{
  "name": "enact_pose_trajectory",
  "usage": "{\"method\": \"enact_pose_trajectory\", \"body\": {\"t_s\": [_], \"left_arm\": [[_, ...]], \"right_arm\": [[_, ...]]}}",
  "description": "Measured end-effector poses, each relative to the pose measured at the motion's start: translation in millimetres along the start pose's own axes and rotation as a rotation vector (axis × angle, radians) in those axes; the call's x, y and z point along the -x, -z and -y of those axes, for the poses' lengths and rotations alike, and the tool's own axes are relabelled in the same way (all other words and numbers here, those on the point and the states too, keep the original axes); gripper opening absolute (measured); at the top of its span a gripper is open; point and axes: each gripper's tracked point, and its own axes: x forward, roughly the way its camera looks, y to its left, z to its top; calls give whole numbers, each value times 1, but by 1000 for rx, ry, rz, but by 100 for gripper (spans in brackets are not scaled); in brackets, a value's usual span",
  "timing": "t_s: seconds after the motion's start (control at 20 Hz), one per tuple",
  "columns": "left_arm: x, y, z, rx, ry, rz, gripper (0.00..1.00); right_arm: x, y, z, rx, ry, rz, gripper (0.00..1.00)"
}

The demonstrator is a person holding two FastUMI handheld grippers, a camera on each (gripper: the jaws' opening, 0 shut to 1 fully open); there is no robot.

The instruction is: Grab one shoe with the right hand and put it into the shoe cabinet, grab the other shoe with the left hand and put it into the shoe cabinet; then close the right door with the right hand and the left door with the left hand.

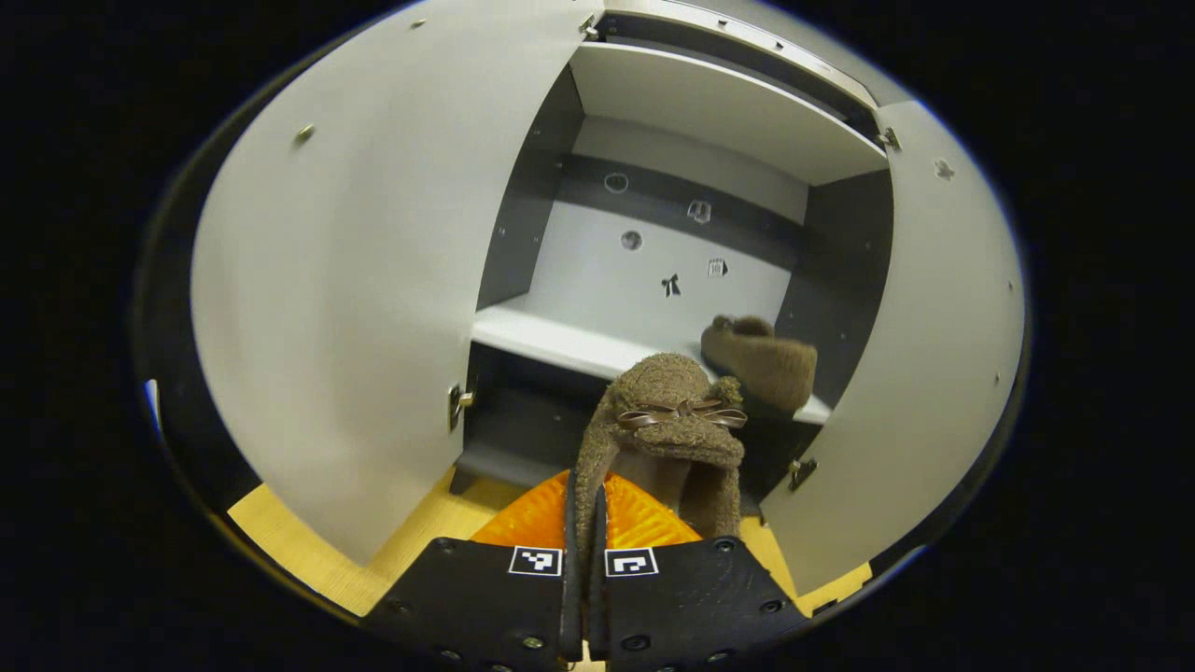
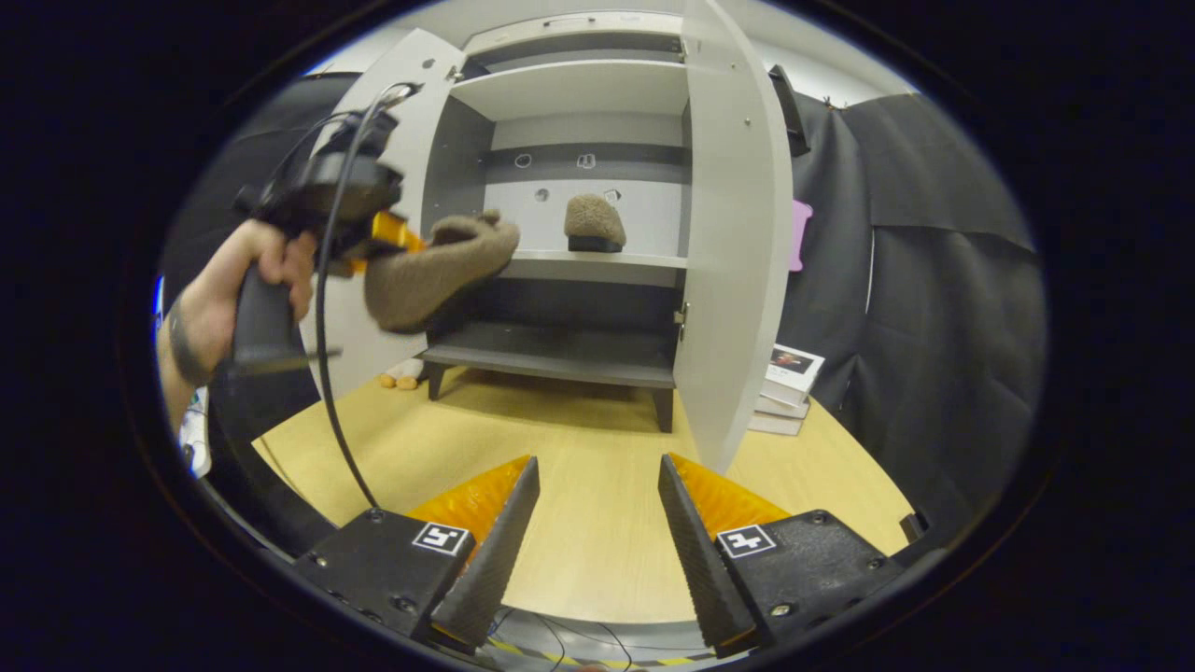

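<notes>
Left gripper point(image 1: 583, 523): fingers pinched on the held shoe point(image 1: 665, 439), toe pointing forward to the cabinet point(image 1: 597, 355).
Right gripper point(image 2: 597, 523): wide apart, holding nothing.
Second shoe point(image 1: 761, 359): on the shelf ahead, lengthwise inward.

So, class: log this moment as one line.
left tongs: shut on fuzzy brown slipper | right tongs: open | white shoe cabinet: doors open

Left tongs point(image 1: 583, 523) clamp a brown slipper point(image 1: 667, 429) — second slipper point(image 1: 761, 359) on cabinet shelf point(image 1: 551, 341).
</notes>
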Motion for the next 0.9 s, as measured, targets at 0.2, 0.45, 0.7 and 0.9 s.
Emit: {"method": "enact_pose_trajectory", "body": {"t_s": [0.2, 0.45, 0.7, 0.9], "left_arm": [[-55, -57, -2, -3, -68, -9, 2], [-123, -63, -9, 69, -99, -169, 2], [-145, -66, -8, 65, -89, -193, 4], [-138, -88, -5, -16, -75, -135, 30]], "right_arm": [[3, -1, 9, -4, 25, 8, 83], [5, -1, 26, -32, 72, 2, 82], [4, -5, 37, -63, 100, 9, 86], [2, -2, 34, -64, 96, 2, 87]]}}
